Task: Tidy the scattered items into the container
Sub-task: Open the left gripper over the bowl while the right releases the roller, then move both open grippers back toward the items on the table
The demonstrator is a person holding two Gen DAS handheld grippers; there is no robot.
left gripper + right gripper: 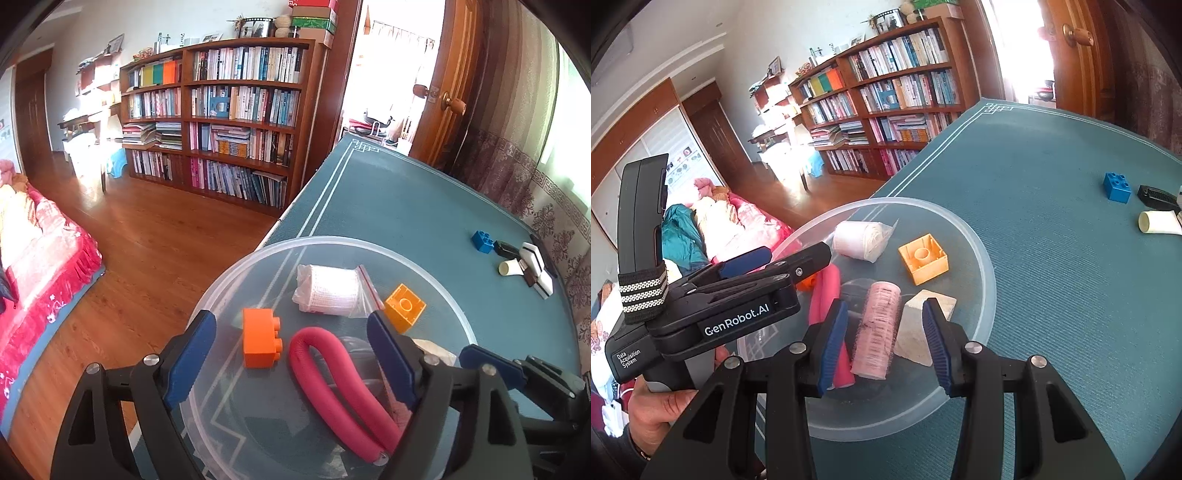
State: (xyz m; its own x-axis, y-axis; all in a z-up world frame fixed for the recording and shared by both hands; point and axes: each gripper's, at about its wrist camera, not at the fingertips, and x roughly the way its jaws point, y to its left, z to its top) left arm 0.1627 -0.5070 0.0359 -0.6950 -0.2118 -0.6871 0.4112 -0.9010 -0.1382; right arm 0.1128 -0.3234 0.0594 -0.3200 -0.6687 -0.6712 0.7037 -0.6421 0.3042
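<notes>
**A:** Where the container sits: clear round bowl [975, 236] at the near-left corner of the teal table [1052, 295], just beside the edge. Both my grippers are over it.

**B:** Contents?

**A:** Orange brick [260, 341], upturned yellow-orange brick [923, 262], white roll in a plastic bag [330, 293], bent pink foam tube [332, 380], pink hair roller [877, 328], pale stone-like block [923, 332]. Roller lies between tube and block, touching or nearly so; can't tell which.

**B:** Gripper states?

**A:** Right gripper [886, 343]: jaws spread wide, roller lies between the blue pads [833, 343], not pinched. Left gripper [291, 362]: also wide, nothing held, orange brick and the tube's bend lie between its fingers. In the right wrist view my left hand [661, 410] grips that tool's handle.

**B:** What's outside the bowl?

**A:** Blue brick [1117, 186], black clip-like piece [1158, 195], cream tube [1158, 222], clustered at the table's far right, well apart from the bowl. Left wrist view also shows a white-and-black block [535, 269] touching that group.

**B:** Surroundings?

**A:** Wooden bookshelf [229, 122], wood floor, red bedding [40, 266] at left.
</notes>
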